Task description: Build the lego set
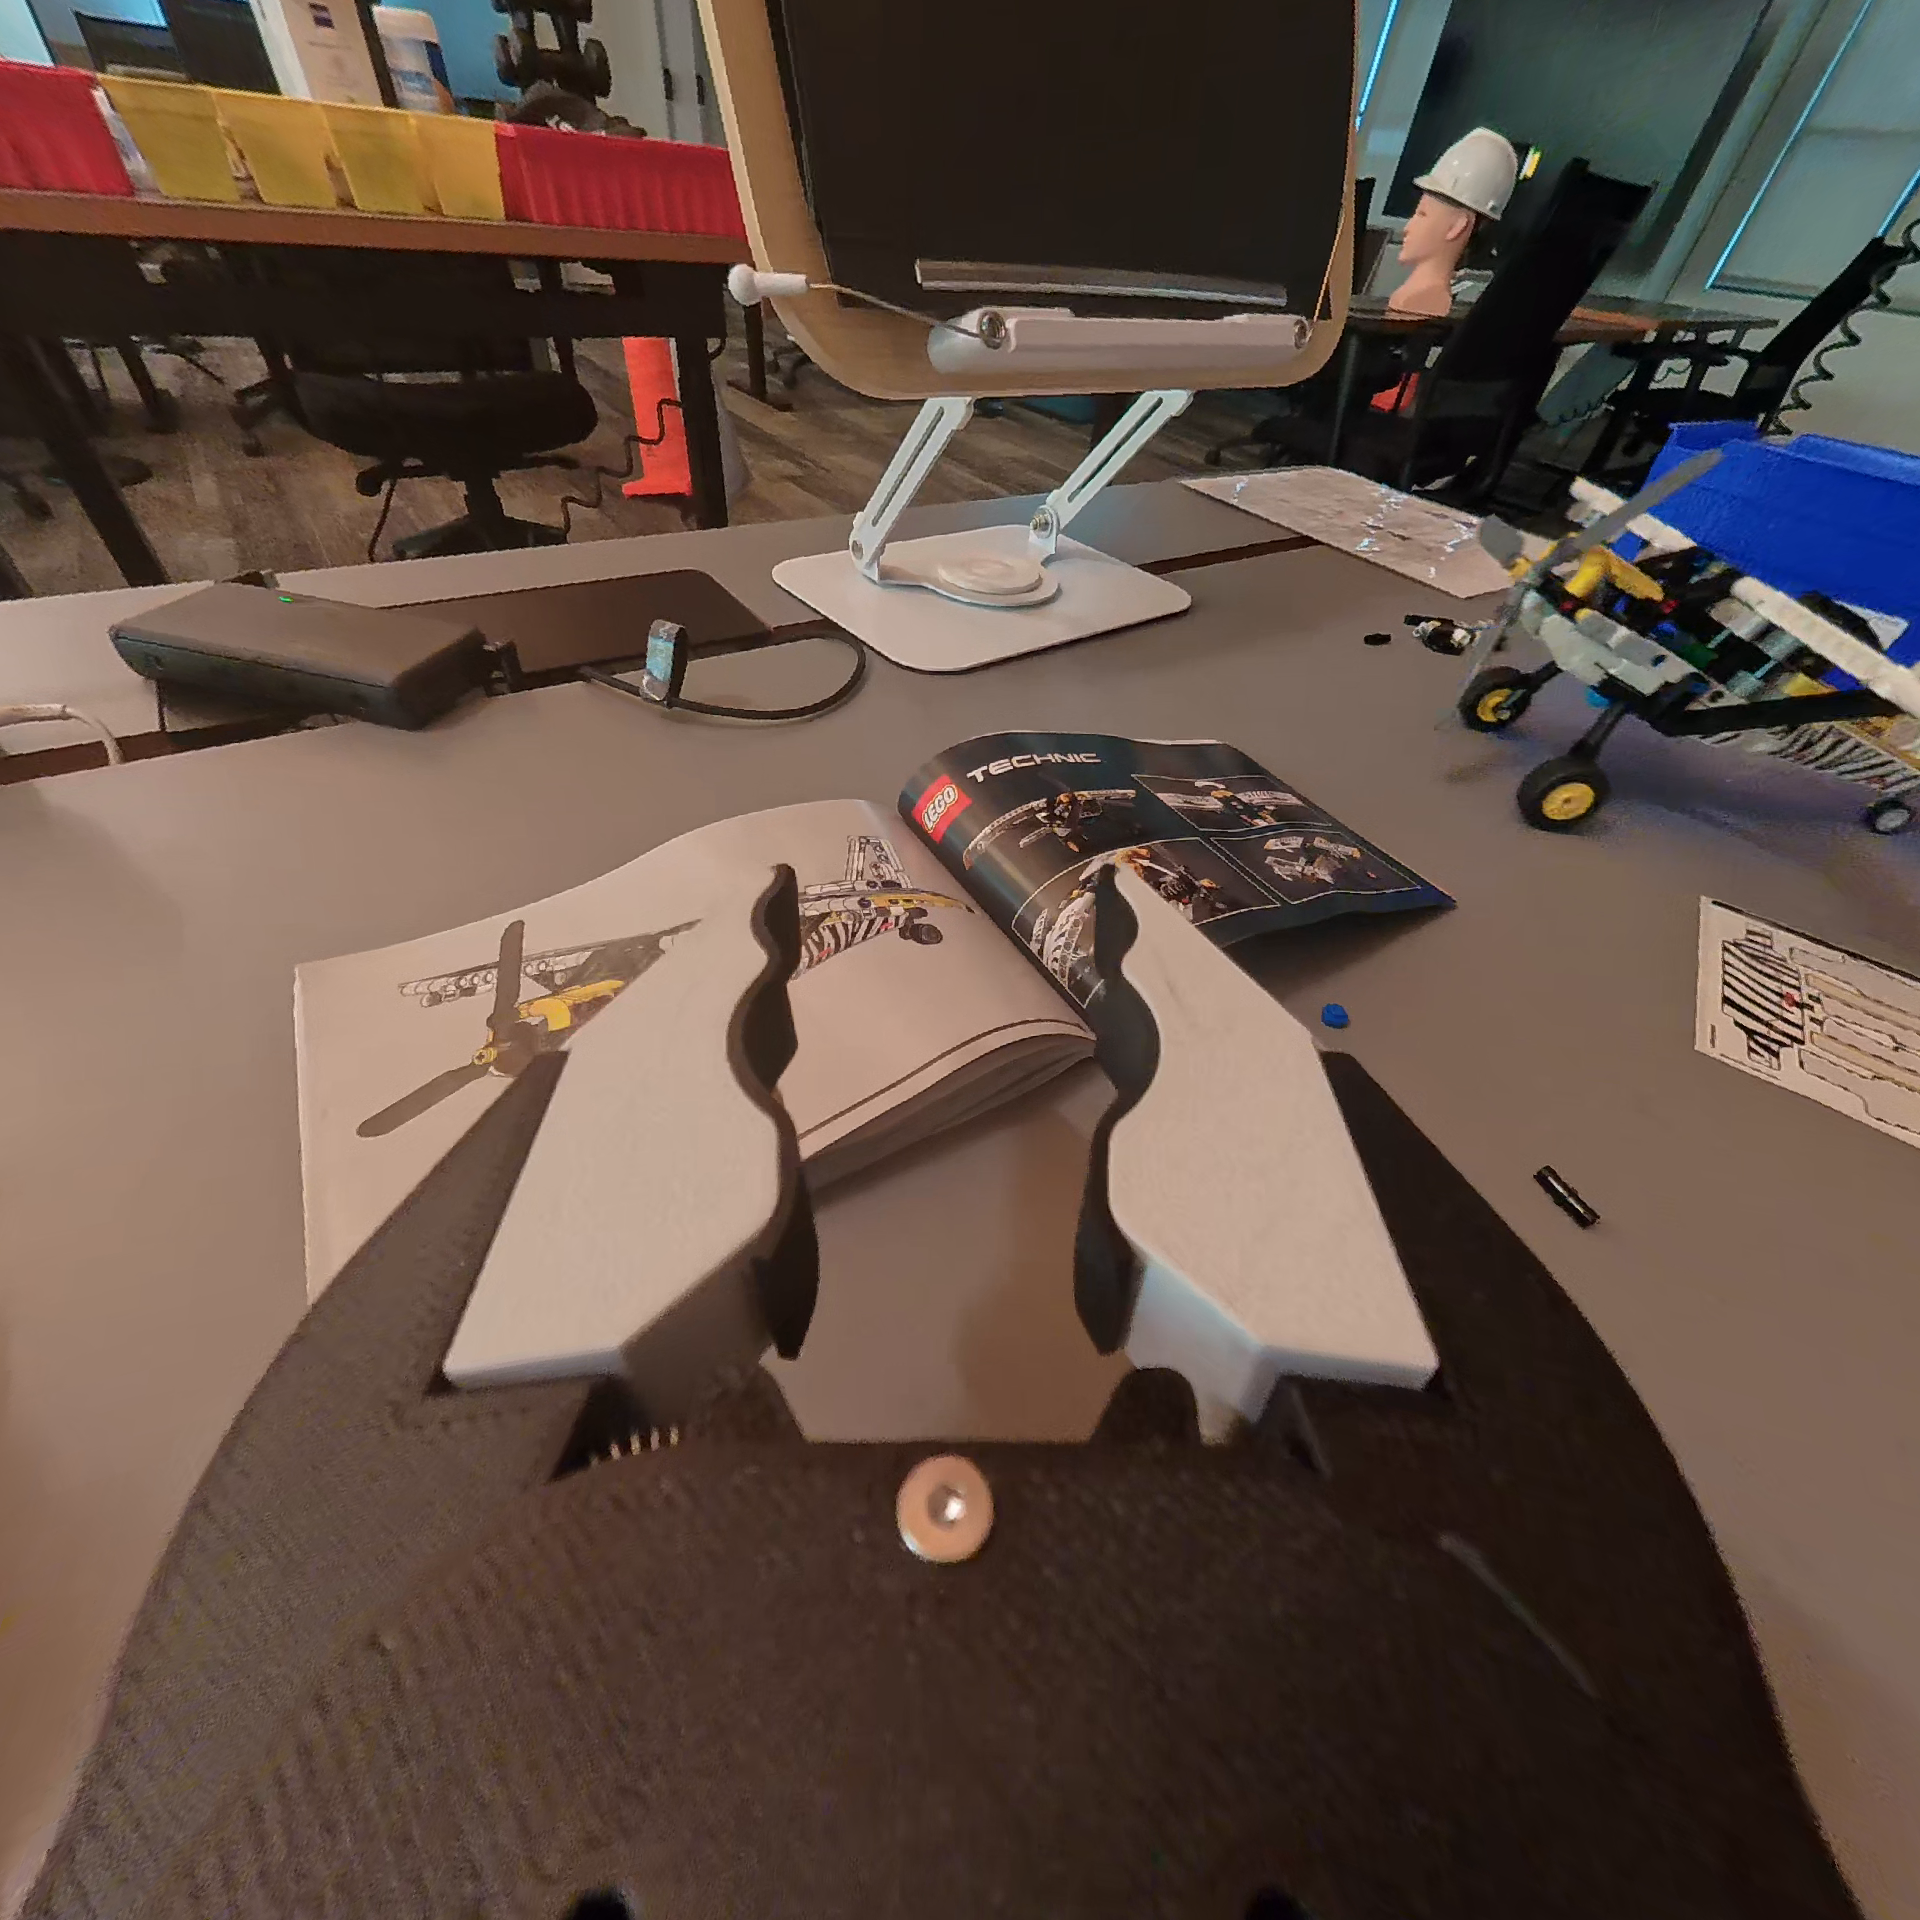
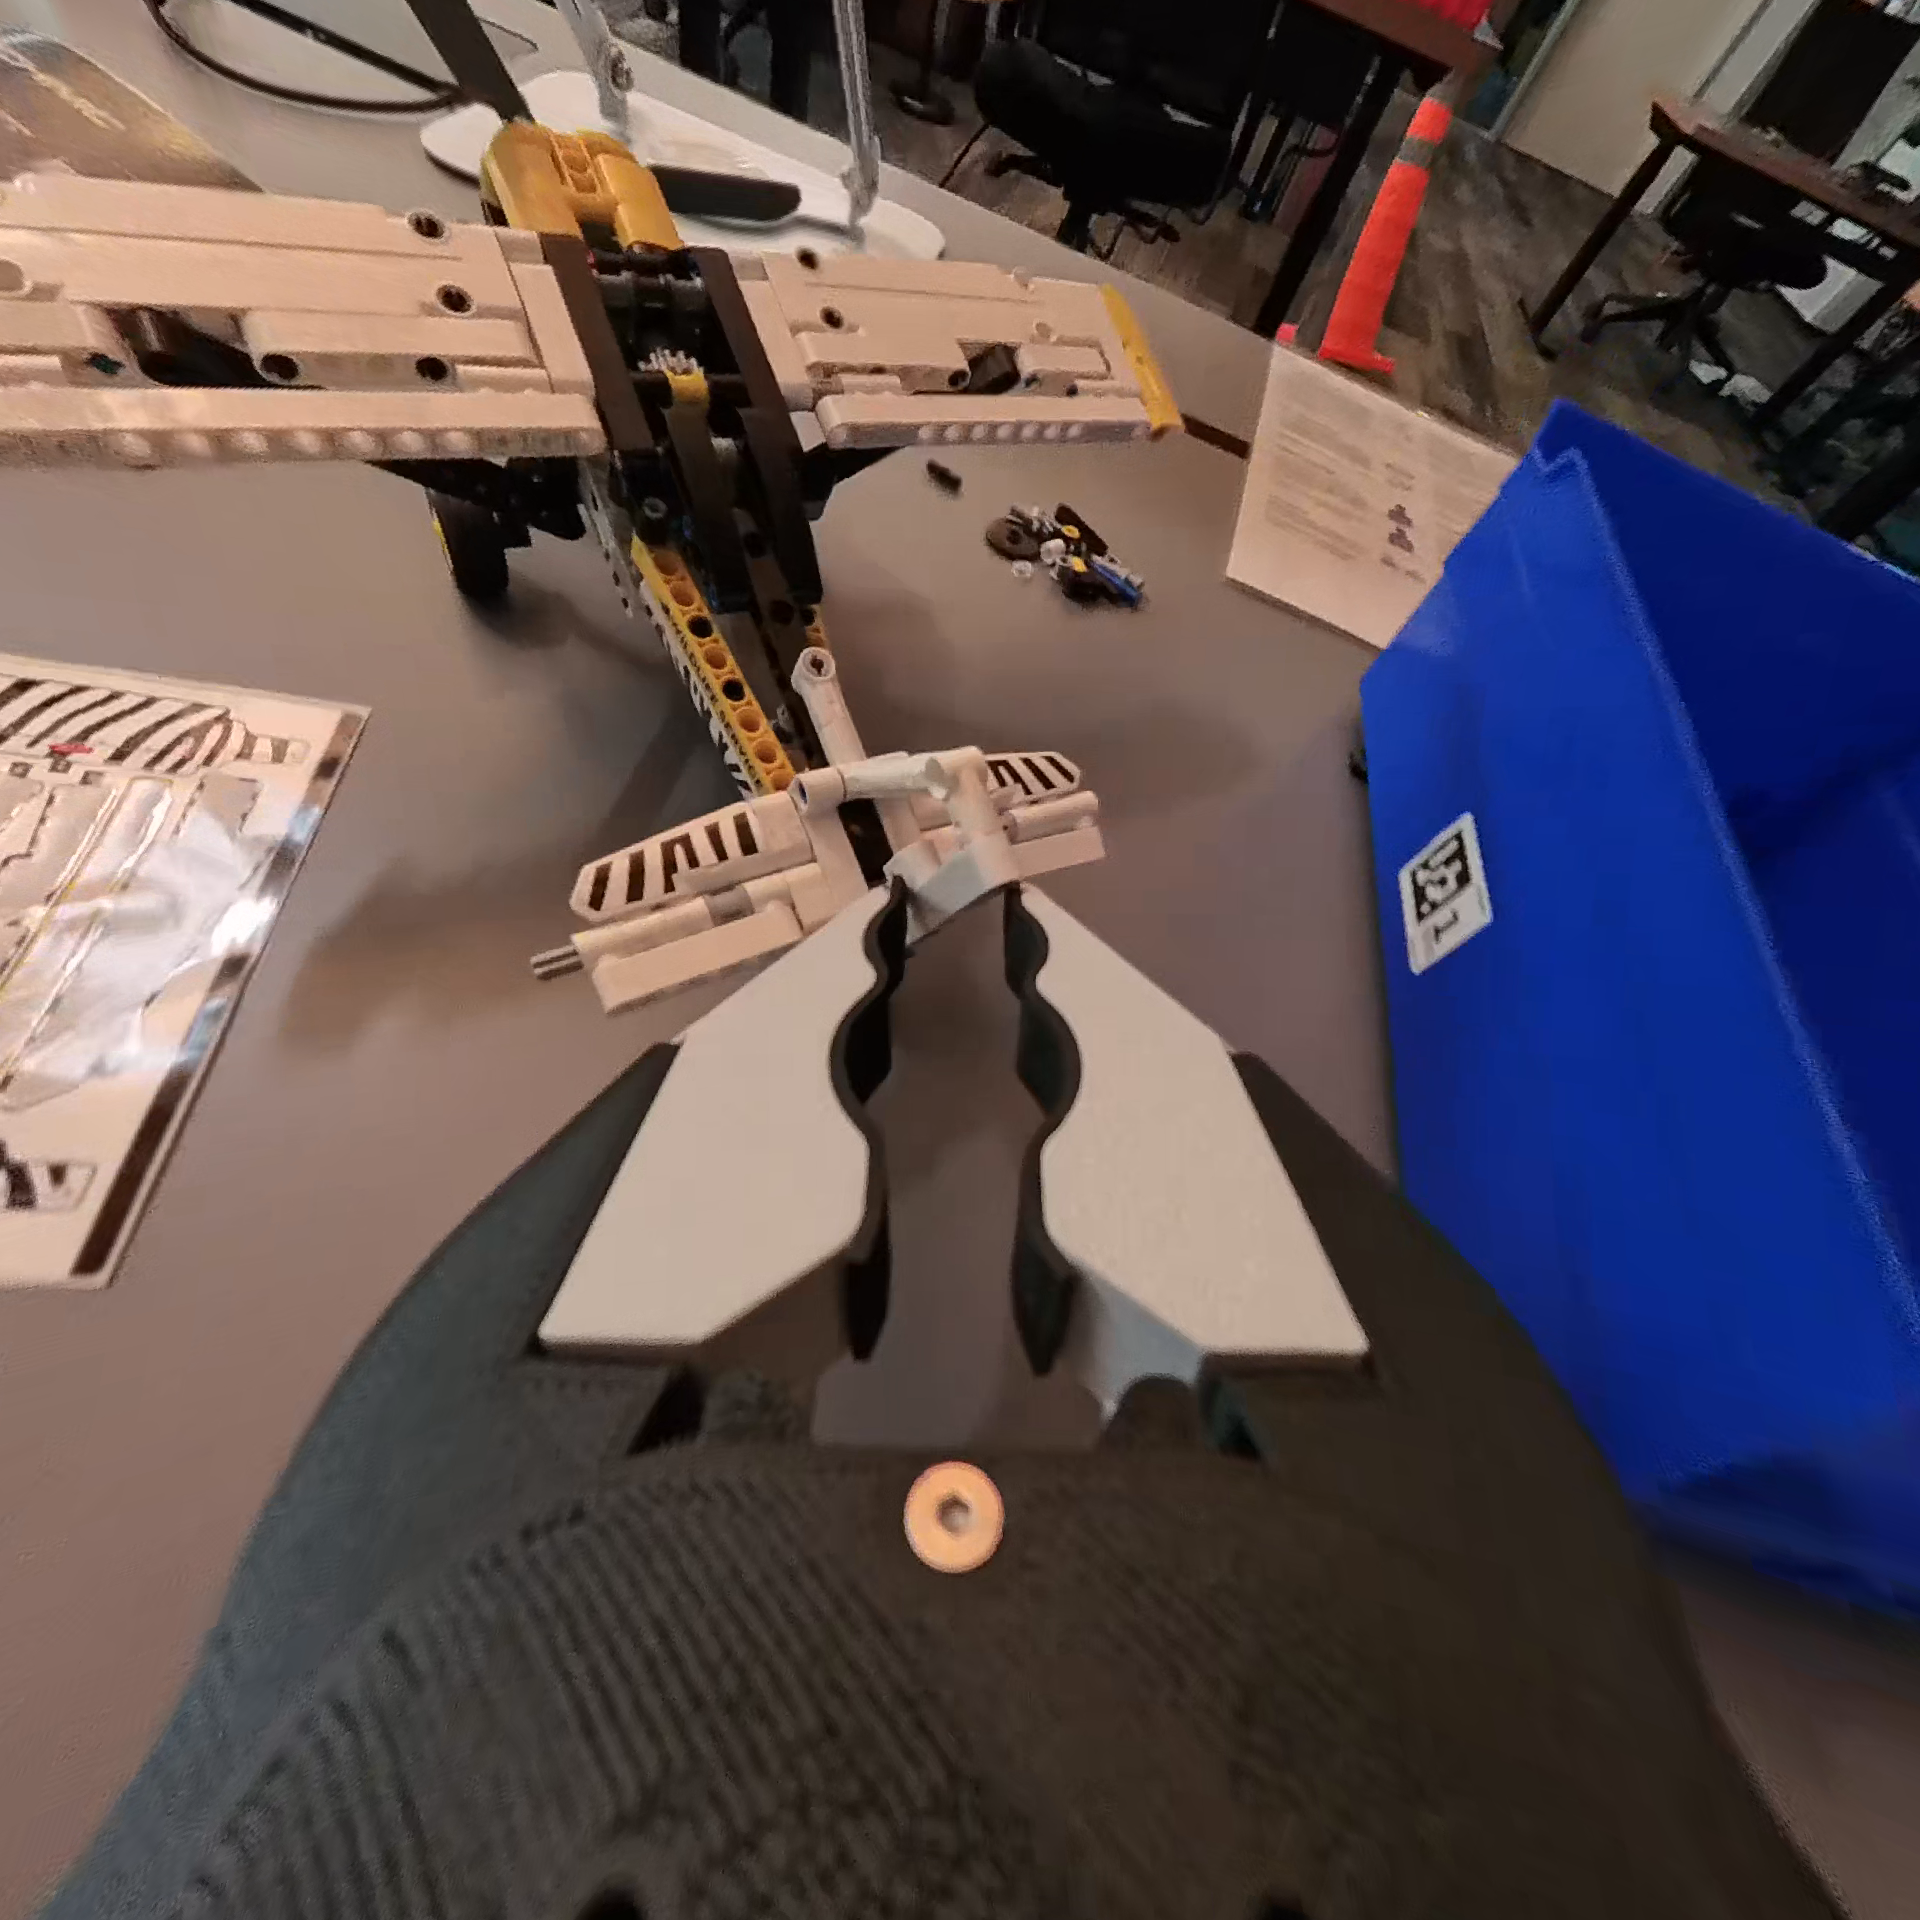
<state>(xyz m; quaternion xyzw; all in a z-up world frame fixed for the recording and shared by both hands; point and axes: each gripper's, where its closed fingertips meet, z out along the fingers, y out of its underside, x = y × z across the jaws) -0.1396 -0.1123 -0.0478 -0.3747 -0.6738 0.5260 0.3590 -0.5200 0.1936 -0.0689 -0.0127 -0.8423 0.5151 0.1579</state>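
The lego plane (image 2: 717, 665), white wings with a yellow and black body, stands on the grey table, tail toward me. My right gripper (image 2: 956, 909) is closed to a narrow gap on a light grey piece (image 2: 951, 878) at the striped tail (image 2: 686, 862). My left gripper (image 1: 940, 894) is open and empty, hovering over the open instruction booklet (image 1: 416, 1018). The plane also shows in the left wrist view (image 1: 1683, 644), far right. A small blue piece (image 1: 1335, 1015) and a black pin (image 1: 1566, 1195) lie to the right of the left gripper.
A blue bin (image 2: 1662, 1039) stands right of the right gripper. A pile of small loose parts (image 2: 1070, 551) and a paper sheet (image 2: 1351, 499) lie beyond it. A sticker sheet (image 2: 125, 935) lies left. A monitor stand (image 1: 987, 592) and a black power pack (image 1: 291, 655) sit behind the booklet. My hands' fingertips stand some 50 centimeters from each other. To the black pin (image 1: 1566, 1195): left tips about 15 centimeters, right tips about 35 centimeters.
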